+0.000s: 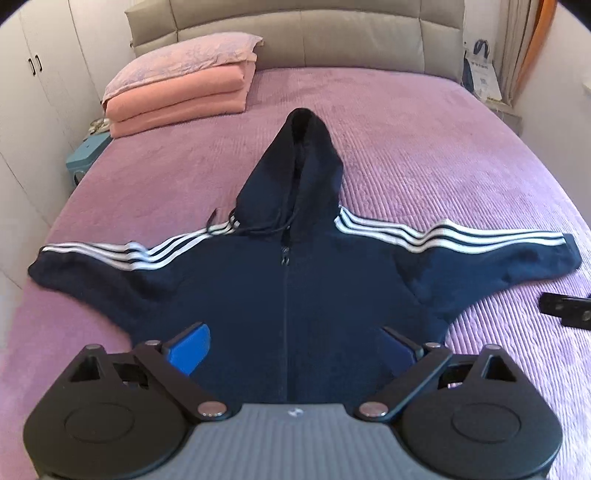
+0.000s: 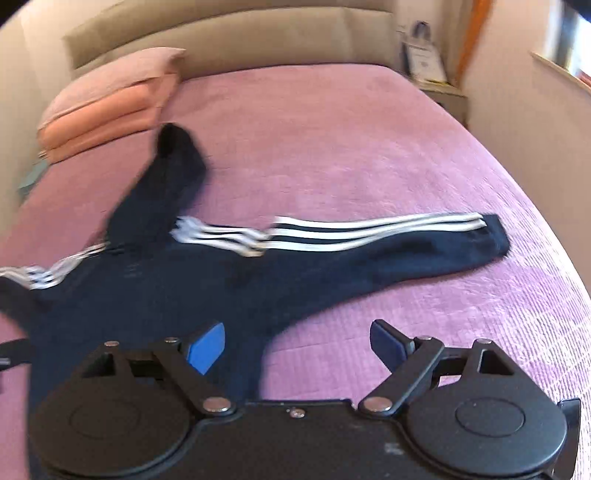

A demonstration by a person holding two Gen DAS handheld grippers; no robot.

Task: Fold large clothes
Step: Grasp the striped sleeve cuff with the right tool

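A navy zip hoodie (image 1: 288, 288) with white sleeve stripes lies flat, front up, on the purple bedspread (image 1: 424, 155), hood toward the headboard, both sleeves spread out. My left gripper (image 1: 295, 343) is open above the hoodie's lower front, its blue pads either side of the zip. My right gripper (image 2: 295, 345) is open over the hoodie's (image 2: 166, 295) right lower edge, below the right sleeve (image 2: 406, 243); it also shows at the right edge of the left wrist view (image 1: 565, 308). Neither holds cloth.
Folded pink blankets with a pillow (image 1: 177, 85) lie at the head of the bed, left. A padded headboard (image 1: 332, 33) is behind. White wardrobes (image 1: 33, 74) stand at left, a blue stool (image 1: 86, 155) beside the bed, a nightstand (image 1: 506, 110) at right.
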